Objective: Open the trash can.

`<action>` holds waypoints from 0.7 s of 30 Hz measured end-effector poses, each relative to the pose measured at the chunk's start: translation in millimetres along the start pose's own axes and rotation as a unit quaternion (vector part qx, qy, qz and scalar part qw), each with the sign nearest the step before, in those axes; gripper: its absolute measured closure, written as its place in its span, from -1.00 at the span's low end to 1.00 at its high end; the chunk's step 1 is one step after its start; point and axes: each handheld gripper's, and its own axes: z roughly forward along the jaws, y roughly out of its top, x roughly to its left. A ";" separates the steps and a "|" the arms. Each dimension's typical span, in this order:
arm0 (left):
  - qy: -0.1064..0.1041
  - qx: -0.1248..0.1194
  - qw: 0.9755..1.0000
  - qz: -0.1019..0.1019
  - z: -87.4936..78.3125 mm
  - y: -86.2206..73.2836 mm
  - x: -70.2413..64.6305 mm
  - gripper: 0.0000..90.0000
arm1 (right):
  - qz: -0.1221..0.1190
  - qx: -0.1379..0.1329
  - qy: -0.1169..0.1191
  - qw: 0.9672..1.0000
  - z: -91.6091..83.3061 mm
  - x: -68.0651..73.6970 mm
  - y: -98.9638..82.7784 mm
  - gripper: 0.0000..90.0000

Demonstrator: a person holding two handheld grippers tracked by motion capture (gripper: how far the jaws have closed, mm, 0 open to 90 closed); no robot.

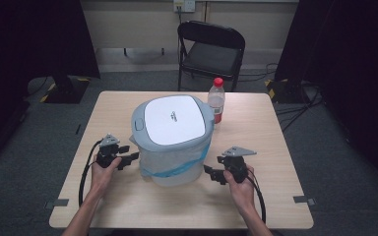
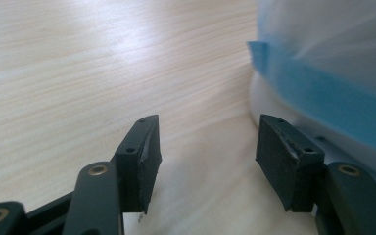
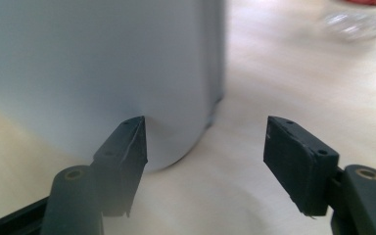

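The left tool [image 1: 129, 158] sits at about nine o'clock of the bin [image 1: 172, 140], jaws parted and empty, low over the worktop [image 1: 256, 206] and pointed in at the bin's flank. In the left gripper view its two black pads [image 2: 142, 161] stand well apart with bare wood between them, and the blue band [image 2: 323, 98] of the bin liner runs just beyond the right-hand pad, near but not touching. The right tool [image 1: 214, 174] mirrors it at roughly four o'clock of the bin, likewise spread wide and holding nothing; in the right gripper view the bin's pale grey wall [image 3: 103, 73] rises close behind the left-hand jaw, so close I cannot tell whether it brushes it.

The bin stands in the middle of the worktop with its white lid [image 1: 173, 119] down and the clear liner [image 1: 177, 164] draped over its rim, blue band sagging round the body. A bottle with a red cap [image 1: 217, 101] stands at one o'clock, just behind the bin.

To my eye the two tools flank the bin so the person can work from both sides at once, probably to steady the body or catch the liner's edge. Both hands [image 1: 103, 172] rest low on the worktop, which looks a ready stance rather than a grip.
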 end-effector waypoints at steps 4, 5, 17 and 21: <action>-0.026 -0.005 1.000 -0.014 7.0 -4.2 -1.3 0.01 | -0.018 -0.013 0.019 1.000 2.3 12.4 -6.3 -0.30; -0.029 -0.007 1.000 -0.010 6.7 -3.5 -2.6 0.05 | -0.022 -0.012 0.020 0.999 3.2 14.8 -5.9 -0.35; -0.079 0.006 0.996 0.051 -4.2 -11.0 -32.3 0.20 | -0.039 -0.010 0.002 0.999 21.7 9.3 11.2 -0.20; -0.097 0.014 0.993 0.059 -7.0 -15.1 -39.8 0.17 | -0.028 -0.016 -0.018 0.999 27.3 1.3 16.8 -0.16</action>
